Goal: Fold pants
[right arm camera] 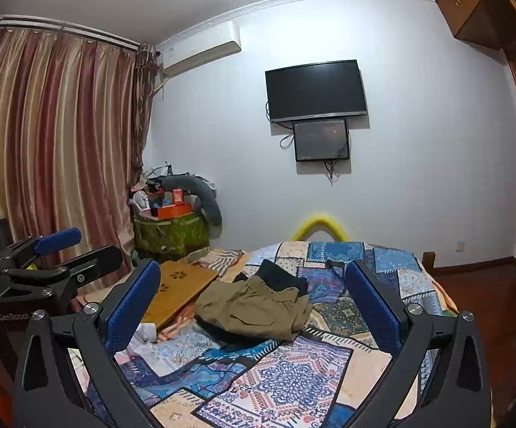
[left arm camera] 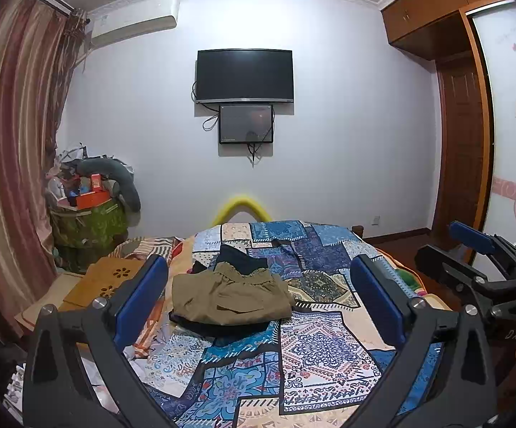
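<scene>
Folded khaki pants (left arm camera: 231, 297) lie on the patterned bedspread (left arm camera: 315, 349), on top of a dark garment (left arm camera: 242, 258) that sticks out behind and under them. They also show in the right wrist view (right arm camera: 254, 308). My left gripper (left arm camera: 258, 299) is open and empty, held above the bed, short of the pants. My right gripper (right arm camera: 252, 306) is open and empty, also held back from the pants. The right gripper shows at the right edge of the left wrist view (left arm camera: 472, 249). The left gripper shows at the left edge of the right wrist view (right arm camera: 61, 246).
A wooden lap tray (right arm camera: 179, 290) lies on the bed left of the pants. A green bin piled with clutter (left arm camera: 86, 214) stands by the curtain (left arm camera: 8, 164). A TV (left arm camera: 244, 75) hangs on the far wall. A wooden wardrobe (left arm camera: 461, 135) stands at right.
</scene>
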Demonstrator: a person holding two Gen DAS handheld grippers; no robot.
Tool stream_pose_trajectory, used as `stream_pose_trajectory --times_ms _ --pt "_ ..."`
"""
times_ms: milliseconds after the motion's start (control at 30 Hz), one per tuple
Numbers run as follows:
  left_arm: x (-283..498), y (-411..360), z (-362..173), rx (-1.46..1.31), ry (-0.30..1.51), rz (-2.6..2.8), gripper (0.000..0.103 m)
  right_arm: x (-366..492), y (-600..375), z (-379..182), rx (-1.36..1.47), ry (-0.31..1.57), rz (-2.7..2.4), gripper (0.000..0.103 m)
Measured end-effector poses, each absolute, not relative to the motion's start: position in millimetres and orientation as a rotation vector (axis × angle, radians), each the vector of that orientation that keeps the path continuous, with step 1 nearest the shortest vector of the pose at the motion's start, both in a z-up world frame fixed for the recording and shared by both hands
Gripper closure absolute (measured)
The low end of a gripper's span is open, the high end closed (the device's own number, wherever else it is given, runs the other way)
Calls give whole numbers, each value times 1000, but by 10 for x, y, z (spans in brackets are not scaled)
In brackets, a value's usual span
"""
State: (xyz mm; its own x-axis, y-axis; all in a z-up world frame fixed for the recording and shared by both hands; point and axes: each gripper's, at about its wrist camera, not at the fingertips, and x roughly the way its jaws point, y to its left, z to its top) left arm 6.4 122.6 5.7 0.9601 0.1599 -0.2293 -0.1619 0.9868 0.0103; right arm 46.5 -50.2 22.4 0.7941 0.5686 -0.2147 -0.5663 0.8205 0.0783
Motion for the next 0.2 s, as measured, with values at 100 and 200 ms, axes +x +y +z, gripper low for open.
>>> stream_pose_trajectory --times_ms 100,200 --pt "63 1227 52 -9 233 160 0 474 -509 222 14 240 609 0" --pt "80 1216 37 -11 237 158 0 482 -516 218 18 243 607 0"
